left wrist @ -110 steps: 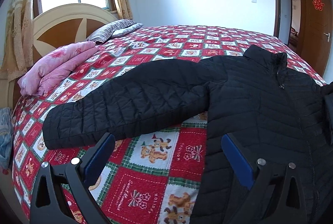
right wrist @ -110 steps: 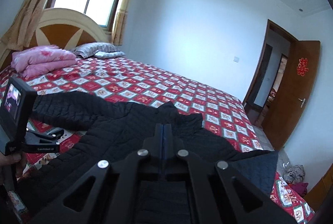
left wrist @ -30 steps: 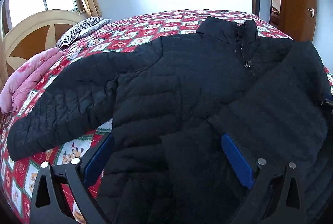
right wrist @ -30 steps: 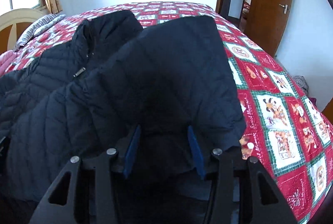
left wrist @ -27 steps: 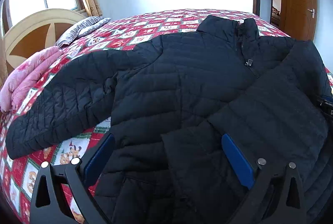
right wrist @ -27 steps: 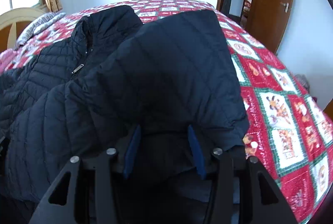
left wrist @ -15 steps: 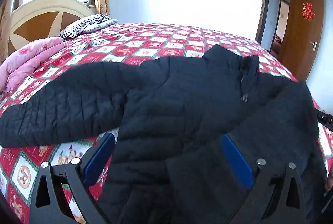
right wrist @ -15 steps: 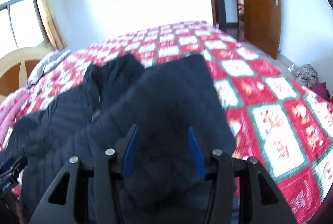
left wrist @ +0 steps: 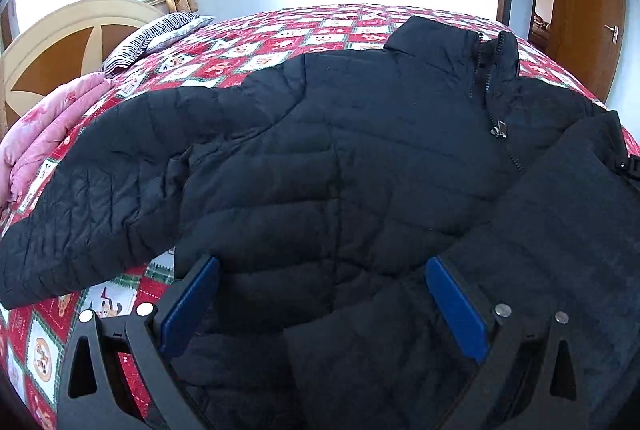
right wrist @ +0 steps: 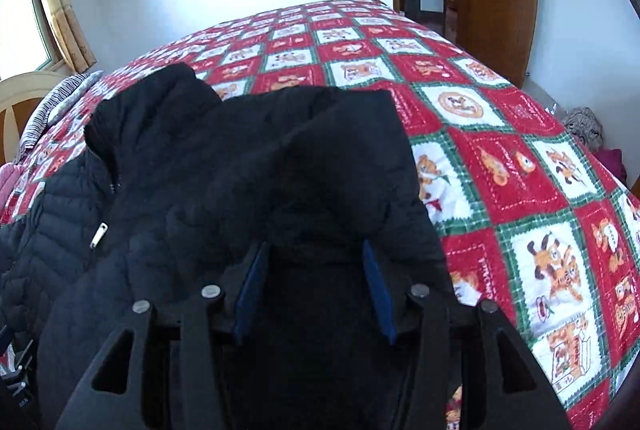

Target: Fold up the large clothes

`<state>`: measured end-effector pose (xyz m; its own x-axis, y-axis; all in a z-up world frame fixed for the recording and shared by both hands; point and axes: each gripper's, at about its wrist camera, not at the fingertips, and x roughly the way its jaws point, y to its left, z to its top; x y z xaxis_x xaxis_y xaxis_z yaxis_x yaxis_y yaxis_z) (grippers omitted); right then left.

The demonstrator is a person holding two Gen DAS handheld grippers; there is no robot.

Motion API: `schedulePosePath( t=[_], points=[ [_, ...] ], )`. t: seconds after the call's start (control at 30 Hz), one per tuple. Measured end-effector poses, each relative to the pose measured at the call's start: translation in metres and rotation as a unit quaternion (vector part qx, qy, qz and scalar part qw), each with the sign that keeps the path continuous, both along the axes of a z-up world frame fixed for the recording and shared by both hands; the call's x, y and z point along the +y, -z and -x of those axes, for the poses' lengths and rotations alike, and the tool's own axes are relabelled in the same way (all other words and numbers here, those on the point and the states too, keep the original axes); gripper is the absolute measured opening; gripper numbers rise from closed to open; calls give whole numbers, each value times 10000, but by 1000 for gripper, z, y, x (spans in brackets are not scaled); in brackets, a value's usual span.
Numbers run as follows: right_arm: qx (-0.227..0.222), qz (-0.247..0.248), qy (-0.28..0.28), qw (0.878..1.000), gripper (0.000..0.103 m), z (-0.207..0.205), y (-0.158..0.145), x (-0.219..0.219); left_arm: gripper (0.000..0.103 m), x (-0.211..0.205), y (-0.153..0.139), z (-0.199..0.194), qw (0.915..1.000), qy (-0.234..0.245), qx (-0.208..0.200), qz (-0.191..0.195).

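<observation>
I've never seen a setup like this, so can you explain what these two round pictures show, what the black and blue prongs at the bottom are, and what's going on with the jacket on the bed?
No robot here: a person holds a two-finger gripper in each hand, each carrying a wide-angle camera that looks along its fingers. One picture is from the left gripper, the other from the right gripper. The blue strips are the finger pads. A black jacket lies spread on a bed with a red patterned bedspread. One sleeve is folded over the front; the other sleeve lies stretched out. Both grippers are open, with jacket fabric between their fingers; neither is clamped on it. A pink blanket and a striped pillow lie near the headboard.
</observation>
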<state>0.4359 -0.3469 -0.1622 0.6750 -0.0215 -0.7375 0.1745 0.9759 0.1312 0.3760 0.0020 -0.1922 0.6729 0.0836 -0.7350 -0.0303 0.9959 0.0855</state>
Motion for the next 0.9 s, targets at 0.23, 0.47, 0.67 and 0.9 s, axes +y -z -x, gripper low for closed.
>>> schedulePosePath(
  t=[0.23,0.47,0.67,0.9],
  points=[
    [96,135,32,9999,53,-1,7,3,102,-3,4,0,10000,-31,20,-5],
    [109,352,51,9993,55,7,-6,11,102,-2,7,-3,9999,-51,92,56],
    [-566,270,-374,9973,69,67,-50,53,102,-2,8,-4,9999,-53,94,51],
    [-296,506,-1425,9881,70,84,-30,125,102,-2,8,-4,9999,-53,93,55]
  ],
)
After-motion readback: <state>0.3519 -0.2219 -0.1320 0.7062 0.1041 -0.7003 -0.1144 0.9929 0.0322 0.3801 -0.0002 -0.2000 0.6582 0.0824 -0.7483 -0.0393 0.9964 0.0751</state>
